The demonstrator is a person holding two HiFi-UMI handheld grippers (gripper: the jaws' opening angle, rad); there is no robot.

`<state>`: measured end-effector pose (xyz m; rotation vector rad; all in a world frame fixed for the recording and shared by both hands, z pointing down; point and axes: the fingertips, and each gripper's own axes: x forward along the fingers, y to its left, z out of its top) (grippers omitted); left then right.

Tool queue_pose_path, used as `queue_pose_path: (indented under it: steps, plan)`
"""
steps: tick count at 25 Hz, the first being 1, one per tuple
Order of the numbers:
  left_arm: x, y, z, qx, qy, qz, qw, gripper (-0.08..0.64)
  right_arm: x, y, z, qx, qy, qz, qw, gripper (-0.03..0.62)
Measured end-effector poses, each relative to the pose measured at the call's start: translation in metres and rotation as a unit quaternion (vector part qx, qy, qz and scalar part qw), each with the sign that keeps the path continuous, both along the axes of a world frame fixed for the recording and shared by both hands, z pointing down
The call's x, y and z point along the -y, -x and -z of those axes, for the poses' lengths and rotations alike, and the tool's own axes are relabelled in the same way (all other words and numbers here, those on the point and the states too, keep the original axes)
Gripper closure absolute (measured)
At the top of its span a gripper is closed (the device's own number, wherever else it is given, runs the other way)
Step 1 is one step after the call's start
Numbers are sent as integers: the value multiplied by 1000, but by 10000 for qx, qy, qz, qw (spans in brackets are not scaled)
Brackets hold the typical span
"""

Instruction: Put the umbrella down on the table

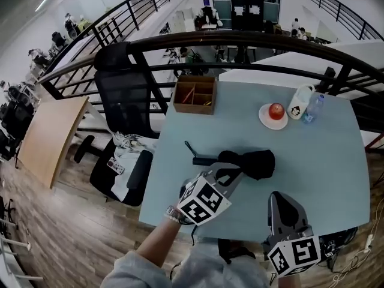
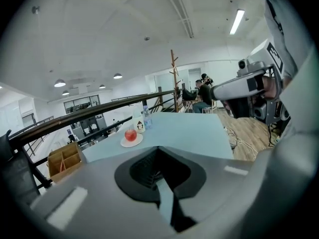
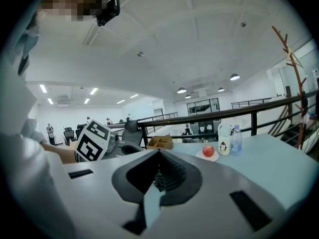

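A black folded umbrella lies on the pale blue table, its handle pointing left. My left gripper hovers over the umbrella's near left side, its marker cube toward me. In the left gripper view its jaws are shut and nothing shows between them; the umbrella is out of that view. My right gripper is at the table's near edge, right of the umbrella and apart from it. Its jaws are shut and empty.
At the table's far side stand a wooden organiser box, a plate with a red apple, a white bottle and a water bottle. A black office chair stands left of the table. A dark railing runs behind.
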<state>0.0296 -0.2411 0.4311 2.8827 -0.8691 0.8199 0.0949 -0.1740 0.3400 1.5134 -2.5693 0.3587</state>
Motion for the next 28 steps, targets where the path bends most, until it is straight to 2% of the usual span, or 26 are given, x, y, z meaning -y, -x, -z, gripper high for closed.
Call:
queue_pose_path:
  steps: [7,13,16,21,28]
  plan:
    - [-48,-14,28,-344,-105,291,9989,555,-35,-17,8,37,-67,77,9999,594]
    - [-95,-33,44,-367,-86,475,9982,555,-76,-33,12,80,-113,163,9998,594]
    - [-120,-42,56,-594,-144,549,9966,555,-99,-40,14,96,-145,201,9996,594]
    - [-164,-55,63,-1149,32,823,9900,555,-137,-52,12,118,-160,252,9995,595]
    - [-212,-56,73,-1443,64,1124,9831,555,-173,-60,4,185,-163,309,9992,594]
